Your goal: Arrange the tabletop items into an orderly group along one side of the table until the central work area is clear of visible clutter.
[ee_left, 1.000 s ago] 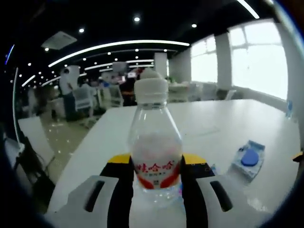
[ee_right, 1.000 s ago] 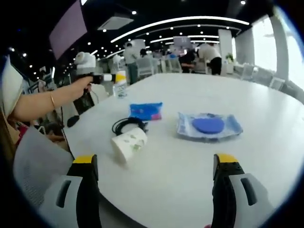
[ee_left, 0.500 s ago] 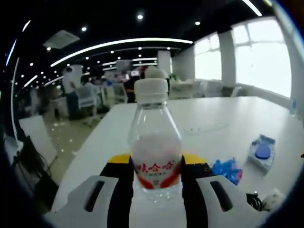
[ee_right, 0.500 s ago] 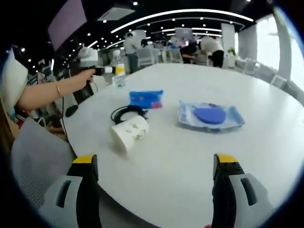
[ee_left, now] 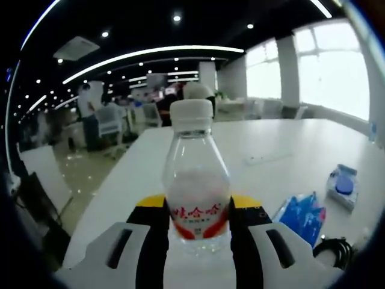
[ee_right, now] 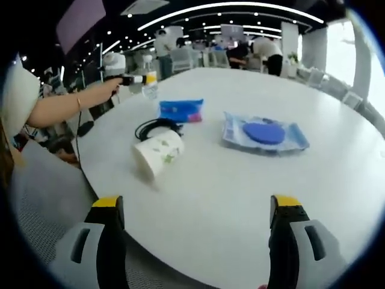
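Left gripper view has the left gripper (ee_left: 198,226) clamped low on the water bottle (ee_left: 197,180), which stands tall and could tip when set down beside the blue packet (ee_left: 301,217). Right gripper (ee_right: 198,232), jaws wide apart, faces a tipped paper cup (ee_right: 157,154) beside what seems a black cable (ee_right: 157,127), where it may snag.

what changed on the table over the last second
The left gripper stayed shut on the water bottle and swung with it, so its view now takes in the blue packet and black cable. The right gripper stayed open and empty. The paper cup, cable, packet and the plastic bag with the blue disc lie as they did.
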Available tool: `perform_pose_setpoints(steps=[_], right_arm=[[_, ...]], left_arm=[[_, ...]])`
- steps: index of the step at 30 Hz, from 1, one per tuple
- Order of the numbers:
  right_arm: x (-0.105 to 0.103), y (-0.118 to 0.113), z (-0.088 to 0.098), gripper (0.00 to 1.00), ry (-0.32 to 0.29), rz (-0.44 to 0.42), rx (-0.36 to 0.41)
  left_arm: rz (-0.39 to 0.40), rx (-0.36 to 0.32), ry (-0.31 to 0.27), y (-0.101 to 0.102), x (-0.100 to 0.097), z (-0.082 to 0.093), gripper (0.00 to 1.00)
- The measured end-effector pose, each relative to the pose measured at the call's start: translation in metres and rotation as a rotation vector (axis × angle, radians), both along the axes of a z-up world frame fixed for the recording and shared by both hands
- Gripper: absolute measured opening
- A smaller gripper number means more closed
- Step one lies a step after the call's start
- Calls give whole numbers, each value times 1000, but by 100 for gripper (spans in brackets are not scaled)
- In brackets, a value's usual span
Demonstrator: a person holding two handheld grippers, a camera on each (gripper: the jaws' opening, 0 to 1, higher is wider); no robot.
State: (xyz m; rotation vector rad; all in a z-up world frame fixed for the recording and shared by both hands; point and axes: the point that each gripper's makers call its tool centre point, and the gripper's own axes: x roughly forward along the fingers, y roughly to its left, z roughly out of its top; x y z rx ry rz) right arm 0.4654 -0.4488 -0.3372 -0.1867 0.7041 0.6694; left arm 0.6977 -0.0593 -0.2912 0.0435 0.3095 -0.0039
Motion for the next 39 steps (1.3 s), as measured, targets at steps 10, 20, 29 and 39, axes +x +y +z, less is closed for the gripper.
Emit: perform_pose_setpoints(steps=[10, 20, 29, 39], right_arm=[[-3, -2, -6, 100, 24, 4, -24], [-6, -2, -9, 100, 31, 14, -42], [-8, -2, -11, 100, 38, 25, -55], [-8, -1, -12, 100, 34, 36, -66]], left_arm=[[-23, -5, 0, 4, 9, -15, 35], [-28, 15, -16, 6, 9, -14, 36], [-3, 27, 4, 7, 2, -16, 36], [59, 22, 19, 6, 3, -17, 36]])
